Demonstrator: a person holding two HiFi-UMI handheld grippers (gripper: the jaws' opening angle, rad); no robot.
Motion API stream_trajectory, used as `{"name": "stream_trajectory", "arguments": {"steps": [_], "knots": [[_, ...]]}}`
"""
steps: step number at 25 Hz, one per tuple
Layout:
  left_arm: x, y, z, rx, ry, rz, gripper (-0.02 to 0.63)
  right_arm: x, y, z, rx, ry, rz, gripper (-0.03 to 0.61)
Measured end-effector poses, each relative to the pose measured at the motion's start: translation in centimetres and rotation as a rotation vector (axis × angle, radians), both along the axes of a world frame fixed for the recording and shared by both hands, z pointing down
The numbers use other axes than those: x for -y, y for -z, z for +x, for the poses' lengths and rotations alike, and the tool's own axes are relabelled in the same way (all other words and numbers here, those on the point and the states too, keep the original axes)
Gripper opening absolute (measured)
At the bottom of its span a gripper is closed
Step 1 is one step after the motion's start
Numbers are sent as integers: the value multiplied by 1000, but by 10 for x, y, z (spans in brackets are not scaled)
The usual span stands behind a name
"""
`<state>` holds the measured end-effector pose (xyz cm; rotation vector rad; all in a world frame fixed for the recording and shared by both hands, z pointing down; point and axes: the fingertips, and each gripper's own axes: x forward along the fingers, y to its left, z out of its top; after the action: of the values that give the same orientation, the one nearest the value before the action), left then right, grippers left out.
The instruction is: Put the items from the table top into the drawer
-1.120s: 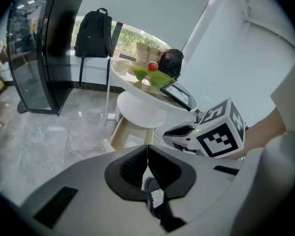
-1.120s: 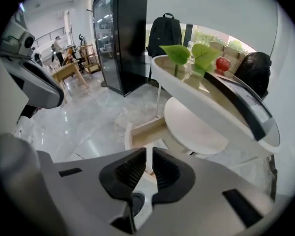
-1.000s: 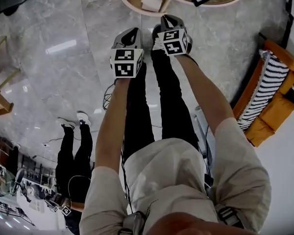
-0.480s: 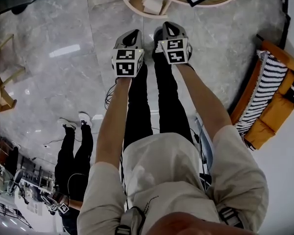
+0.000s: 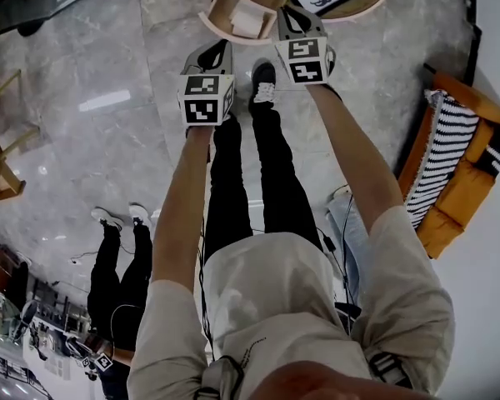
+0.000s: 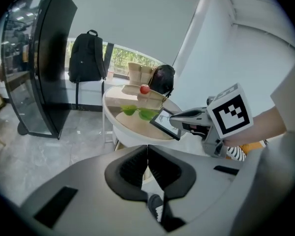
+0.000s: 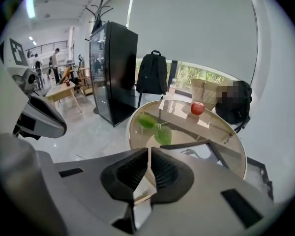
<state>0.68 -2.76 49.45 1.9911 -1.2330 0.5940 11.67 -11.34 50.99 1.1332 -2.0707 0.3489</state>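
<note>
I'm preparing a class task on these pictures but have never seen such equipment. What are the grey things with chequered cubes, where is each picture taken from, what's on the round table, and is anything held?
There is no robot: a person holds a grasping tool in each hand, and the marker cubes belong to them. One camera on the person's head looks down at the left tool and right tool. The other two cameras ride on the tools and look along their jaws. On the round table lie a red apple, two green leaf-shaped things and a framed picture. Both tools' jaws are shut with nothing between them, so nothing is held.
</note>
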Motion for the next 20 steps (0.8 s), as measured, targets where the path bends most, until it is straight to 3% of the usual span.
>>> {"name": "stream_trajectory", "arguments": {"steps": [6, 8, 10, 18, 20], "knots": [[39, 14, 20, -1, -23, 29, 21, 56, 4, 14, -67, 83, 20, 42], [47, 13, 25, -6, -21, 27, 21, 65, -4, 10, -79, 128, -6, 124], [55, 9, 27, -5, -14, 21, 21, 73, -11, 4, -86, 158, -32, 153], [70, -7, 23, -12, 23, -9, 21, 99, -53, -6, -222, 268, -85, 152], [72, -8, 19, -17, 29, -10, 21, 105, -56, -8, -259, 291, -58, 121]]}}
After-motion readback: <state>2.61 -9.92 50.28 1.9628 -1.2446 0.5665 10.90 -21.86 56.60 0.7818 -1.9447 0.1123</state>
